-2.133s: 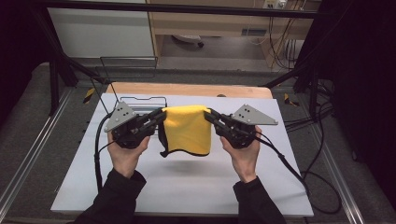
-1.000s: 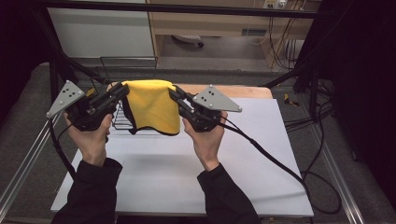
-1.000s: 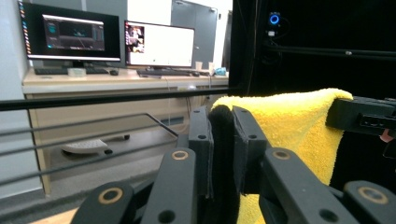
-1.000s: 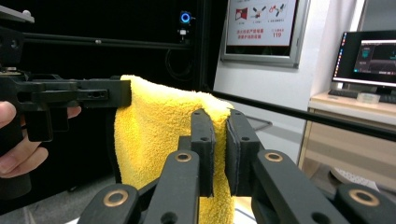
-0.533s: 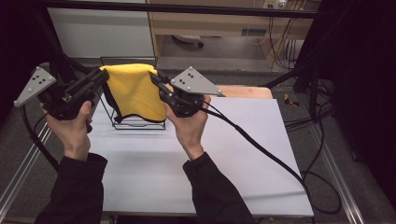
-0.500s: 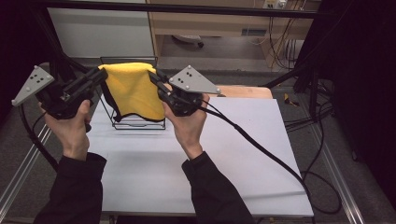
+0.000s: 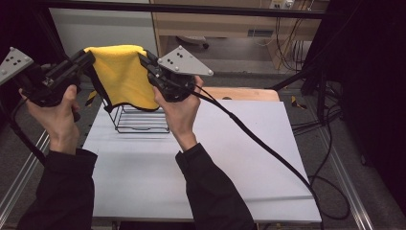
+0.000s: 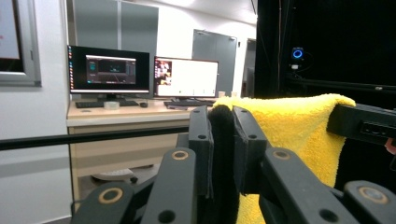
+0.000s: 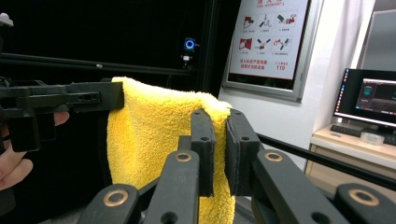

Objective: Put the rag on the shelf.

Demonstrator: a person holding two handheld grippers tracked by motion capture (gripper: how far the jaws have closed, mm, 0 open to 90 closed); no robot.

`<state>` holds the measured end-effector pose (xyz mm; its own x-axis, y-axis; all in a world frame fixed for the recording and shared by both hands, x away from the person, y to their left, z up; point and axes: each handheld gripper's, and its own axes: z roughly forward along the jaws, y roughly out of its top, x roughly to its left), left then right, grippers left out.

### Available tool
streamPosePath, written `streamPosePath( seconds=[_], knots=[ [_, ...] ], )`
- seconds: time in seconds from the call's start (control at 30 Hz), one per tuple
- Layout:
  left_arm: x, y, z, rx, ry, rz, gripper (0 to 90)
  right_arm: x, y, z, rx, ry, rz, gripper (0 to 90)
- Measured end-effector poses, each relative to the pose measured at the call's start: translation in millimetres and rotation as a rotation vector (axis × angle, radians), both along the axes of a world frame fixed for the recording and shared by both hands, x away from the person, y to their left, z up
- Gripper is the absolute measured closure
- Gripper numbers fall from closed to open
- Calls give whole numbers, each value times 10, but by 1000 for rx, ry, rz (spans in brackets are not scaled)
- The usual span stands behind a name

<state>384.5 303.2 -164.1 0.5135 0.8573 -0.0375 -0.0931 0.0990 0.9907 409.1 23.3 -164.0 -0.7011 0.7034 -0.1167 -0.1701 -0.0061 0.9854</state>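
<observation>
A yellow towel (image 7: 122,76) with a dark border hangs stretched between my two grippers, high over the table's far left corner. My left gripper (image 7: 88,56) is shut on the towel's left top corner, and my right gripper (image 7: 144,58) is shut on its right top corner. In the left gripper view the towel (image 8: 289,130) is pinched between the jaws at my left gripper (image 8: 223,140). In the right gripper view the towel (image 9: 154,140) is clamped at my right gripper (image 9: 219,149). A black wire rack (image 7: 139,120) stands on the table right under the towel.
The white table (image 7: 215,158) spreads to the right and toward me. A wooden board (image 7: 249,93) lies along its far edge. Black cables trail from both grippers, one across the table to the right. Dark frame posts stand at the left and right.
Both grippers have carried the towel from the table's middle to the far left and raised it above the wire rack. Both stay shut on it.
</observation>
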Motion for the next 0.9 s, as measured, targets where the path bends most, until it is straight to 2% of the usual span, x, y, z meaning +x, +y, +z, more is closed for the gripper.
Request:
streamPosePath(
  seconds=[0.47, 0.6, 0.73, 0.9],
  knots=[
    [240, 108, 280, -7, -4, 15, 791, 236, 164, 269, 14, -18, -14, 838],
    [323, 104, 358, 4, -2, 22, 791, 289, 180, 324, 15, -19, -22, 838],
    [410, 129, 408, -26, 4, 15, 791, 363, 208, 391, 23, -17, -27, 837],
    [507, 168, 474, -32, 9, 27, 791, 458, 259, 451, 22, -15, -30, 838]
  ],
)
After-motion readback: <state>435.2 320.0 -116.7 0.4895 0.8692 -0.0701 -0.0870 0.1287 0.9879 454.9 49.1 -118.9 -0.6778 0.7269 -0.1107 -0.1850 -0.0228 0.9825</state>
